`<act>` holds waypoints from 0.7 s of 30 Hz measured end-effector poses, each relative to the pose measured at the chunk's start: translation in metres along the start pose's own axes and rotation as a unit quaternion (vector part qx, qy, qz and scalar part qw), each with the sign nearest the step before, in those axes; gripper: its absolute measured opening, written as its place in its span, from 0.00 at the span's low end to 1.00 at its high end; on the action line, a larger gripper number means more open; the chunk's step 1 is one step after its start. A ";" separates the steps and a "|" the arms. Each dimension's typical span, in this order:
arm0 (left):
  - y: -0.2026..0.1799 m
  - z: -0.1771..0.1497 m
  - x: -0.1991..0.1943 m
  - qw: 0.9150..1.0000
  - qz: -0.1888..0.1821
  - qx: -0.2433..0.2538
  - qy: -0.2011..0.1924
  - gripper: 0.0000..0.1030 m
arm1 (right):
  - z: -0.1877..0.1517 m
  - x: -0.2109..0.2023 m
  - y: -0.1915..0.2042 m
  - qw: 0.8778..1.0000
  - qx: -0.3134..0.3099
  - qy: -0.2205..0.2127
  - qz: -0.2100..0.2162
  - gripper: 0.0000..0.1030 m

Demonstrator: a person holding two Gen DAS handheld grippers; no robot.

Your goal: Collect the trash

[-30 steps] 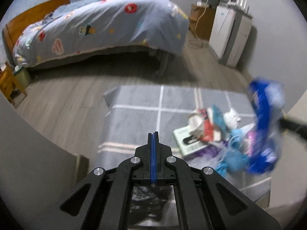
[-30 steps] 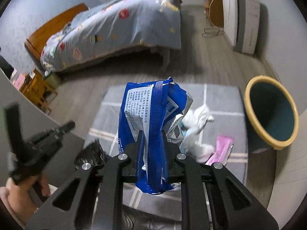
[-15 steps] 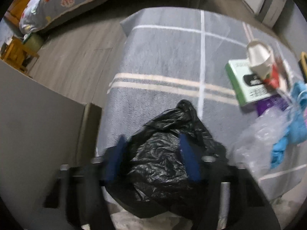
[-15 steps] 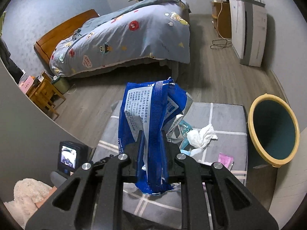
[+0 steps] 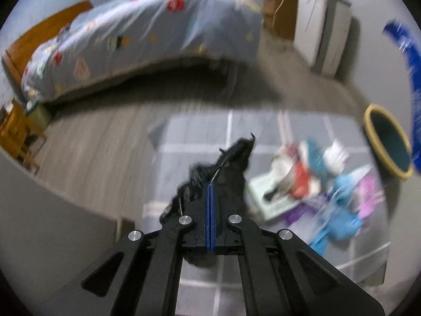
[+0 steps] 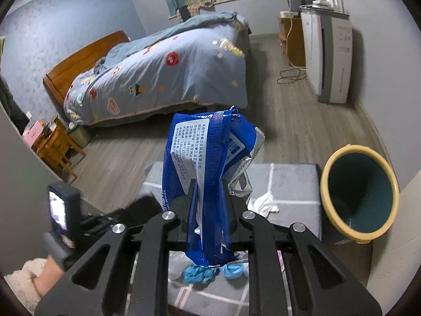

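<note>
My left gripper (image 5: 210,187) is shut on a crumpled black plastic bag (image 5: 231,163), which hangs off its tips above the grey checked mat (image 5: 189,137). This view is blurred by motion. To the right on the mat lies a pile of trash (image 5: 315,179): a green box, a paper cup, blue gloves, pink and purple wrappers. My right gripper (image 6: 209,184) is shut on a tall blue and white wrapper (image 6: 208,142), held upright above the mat. That wrapper also shows as a blue streak (image 5: 410,60) at the right edge. A yellow-rimmed teal bin (image 6: 324,192) stands right of the mat.
A bed with a blue patterned quilt (image 6: 163,71) fills the back of the room. A white and grey cabinet (image 6: 331,52) stands at the right wall and small wooden furniture (image 6: 55,144) at the left. A white tissue (image 6: 264,202) and blue gloves (image 6: 202,272) lie on the mat.
My left gripper dropped onto the black bag with jaws apart, closed on it and came back up with it. The right gripper rose a little with the blue wrapper.
</note>
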State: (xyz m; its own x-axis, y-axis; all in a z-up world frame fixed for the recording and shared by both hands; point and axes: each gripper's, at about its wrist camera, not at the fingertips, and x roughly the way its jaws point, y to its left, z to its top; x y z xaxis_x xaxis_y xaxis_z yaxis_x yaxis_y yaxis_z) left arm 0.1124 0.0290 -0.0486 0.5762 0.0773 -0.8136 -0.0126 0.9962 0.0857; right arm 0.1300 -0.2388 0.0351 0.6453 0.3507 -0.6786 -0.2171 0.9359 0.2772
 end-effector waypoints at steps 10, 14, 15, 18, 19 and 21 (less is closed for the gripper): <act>-0.052 0.081 -0.066 0.992 -0.049 0.047 -0.109 0.01 | 0.024 0.004 -0.051 0.999 0.035 -0.021 -0.022 0.15; -0.084 0.098 -0.072 0.988 -0.076 0.068 -0.119 0.01 | 0.029 0.005 -0.082 0.997 0.065 -0.025 -0.033 0.15; -0.096 0.104 -0.071 0.986 -0.090 0.072 -0.116 0.01 | 0.030 0.005 -0.088 0.997 0.068 -0.026 -0.038 0.15; -0.122 0.115 -0.071 0.983 -0.114 0.086 -0.113 0.01 | 0.033 0.008 -0.115 0.994 0.080 -0.026 -0.063 0.15; -0.132 0.118 -0.071 0.982 -0.118 0.094 -0.114 0.01 | 0.032 0.009 -0.126 0.993 0.087 -0.024 -0.072 0.15; -0.156 0.123 -0.069 0.978 -0.127 0.116 -0.115 0.01 | 0.030 0.009 -0.149 0.990 0.100 -0.022 -0.092 0.15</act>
State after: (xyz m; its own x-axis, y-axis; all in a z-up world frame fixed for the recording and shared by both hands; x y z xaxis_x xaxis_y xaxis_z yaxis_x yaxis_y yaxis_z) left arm 0.1756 -0.1365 0.0647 0.7055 -0.2098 -0.6769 0.3254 0.9444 0.0463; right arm 0.1904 -0.3755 0.0080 0.6926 0.1685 -0.7013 0.0539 0.9575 0.2833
